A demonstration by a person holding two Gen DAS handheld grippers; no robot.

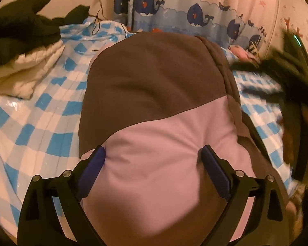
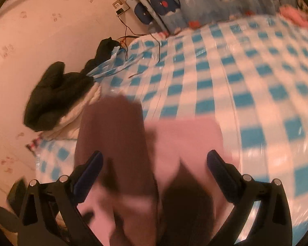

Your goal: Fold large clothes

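Observation:
A brown and pink garment (image 1: 154,94) lies folded into a bulky bundle on the blue-and-white checked bed cover (image 1: 41,123). My left gripper (image 1: 153,150) hangs right over its pink part. Its jaws stand wide and the blue fingertips (image 1: 100,153) touch the cloth on either side without clamping it. The right wrist view is blurred by motion. There my right gripper (image 2: 155,155) is open above the same garment (image 2: 121,135), with brown cloth to the left and pink to the right between its fingers.
A pile of black and white clothes (image 1: 20,41) sits at the bed's left edge, also visible from the right wrist (image 2: 57,94). A whale-print curtain (image 1: 174,10) hangs behind. A cable (image 2: 133,34) runs from a wall socket. A blurred dark shape with a green light (image 1: 293,61) crosses the right edge.

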